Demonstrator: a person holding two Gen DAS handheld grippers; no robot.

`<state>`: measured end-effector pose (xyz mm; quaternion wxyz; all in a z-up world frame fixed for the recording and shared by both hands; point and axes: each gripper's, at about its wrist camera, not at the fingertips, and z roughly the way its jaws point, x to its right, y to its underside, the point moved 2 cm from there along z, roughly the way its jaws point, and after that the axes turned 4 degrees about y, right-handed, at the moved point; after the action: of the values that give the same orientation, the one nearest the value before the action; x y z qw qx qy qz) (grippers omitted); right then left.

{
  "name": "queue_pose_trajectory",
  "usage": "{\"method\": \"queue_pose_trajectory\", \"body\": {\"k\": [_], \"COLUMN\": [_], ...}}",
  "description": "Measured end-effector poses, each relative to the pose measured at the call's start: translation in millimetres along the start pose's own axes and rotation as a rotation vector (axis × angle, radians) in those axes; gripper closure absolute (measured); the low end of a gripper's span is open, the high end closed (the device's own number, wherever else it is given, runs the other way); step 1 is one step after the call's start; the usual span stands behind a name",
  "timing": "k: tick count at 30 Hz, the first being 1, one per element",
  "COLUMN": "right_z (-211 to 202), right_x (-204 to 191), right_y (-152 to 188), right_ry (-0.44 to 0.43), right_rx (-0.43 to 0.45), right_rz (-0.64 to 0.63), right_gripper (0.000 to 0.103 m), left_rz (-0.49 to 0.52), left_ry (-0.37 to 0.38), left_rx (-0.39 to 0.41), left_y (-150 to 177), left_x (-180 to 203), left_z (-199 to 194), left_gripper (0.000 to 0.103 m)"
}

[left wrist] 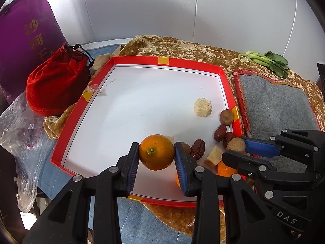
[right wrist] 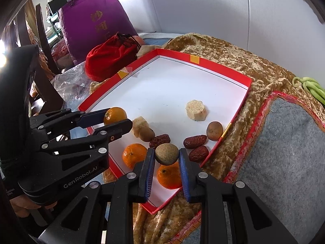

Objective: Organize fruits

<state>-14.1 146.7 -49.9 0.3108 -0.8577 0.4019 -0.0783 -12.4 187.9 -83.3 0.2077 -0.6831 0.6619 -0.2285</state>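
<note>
Both grippers are loaded above the red-rimmed tray (left wrist: 221, 69): the left gripper (left wrist: 156, 155) pinches an orange (left wrist: 156, 152) by its sides, and the right gripper (right wrist: 166, 155) pinches a small brown round fruit (right wrist: 167, 154) just over a second orange (right wrist: 169, 175). Red dates (right wrist: 195, 141) and a third orange (right wrist: 134, 155) crowd the near corner. Round skins held only at two points may roll out if either grip loosens, and I judge a dropped fruit would knock the dates or bounce over the low rim onto the brown cloth (right wrist: 233, 61).
</note>
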Motion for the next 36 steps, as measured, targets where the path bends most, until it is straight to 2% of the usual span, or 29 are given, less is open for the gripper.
{"method": "queue_pose_trajectory", "body": {"k": [11, 13, 15, 17, 18, 20, 23, 26, 29, 34, 36], "right_z": [2, -1, -5, -10, -13, -21, -34, -50, -74, -113, -126], "right_x": [4, 6, 10, 13, 15, 20, 29, 34, 34, 23, 17], "right_y": [-4, -5, -7, -9, -10, -13, -15, -17, -13, 3, 10], "right_ry": [0.008, 0.010, 0.009, 0.012, 0.015, 0.033, 0.062, 0.094, 0.101, 0.135, 0.154], "right_rx": [0.006, 0.019, 0.032, 0.050, 0.061, 0.093, 0.140, 0.193, 0.269, 0.378, 0.420], "right_rz": [0.033, 0.042, 0.057, 0.072, 0.078, 0.088, 0.111, 0.125, 0.149, 0.148, 0.129], "right_gripper": [0.076, 0.076, 0.076, 0.076, 0.076, 0.075, 0.072, 0.068, 0.059, 0.052, 0.044], "left_rz": [-0.003, 0.008, 0.016, 0.021, 0.022, 0.018, 0.015, 0.007, 0.004, -0.017, -0.037], "left_ry": [-0.042, -0.065, -0.087, -0.112, -0.118, -0.129, -0.147, -0.181, -0.199, -0.206, -0.207], "left_rx": [0.027, 0.057, 0.094, 0.139, 0.153, 0.175, 0.208, 0.244, 0.274, 0.252, 0.260], "left_y": [-1, -2, -4, -7, -8, -9, -10, -8, -4, 0, 3], "left_x": [-4, -3, -2, -1, 0, 1, 6, 11, 15, 19, 18], "left_z": [-4, -9, -15, -23, -26, -32, -46, -63, -83, -110, -124], "left_gripper": [0.070, 0.063, 0.050, 0.046, 0.040, 0.034, 0.031, 0.019, 0.019, 0.018, 0.018]}}
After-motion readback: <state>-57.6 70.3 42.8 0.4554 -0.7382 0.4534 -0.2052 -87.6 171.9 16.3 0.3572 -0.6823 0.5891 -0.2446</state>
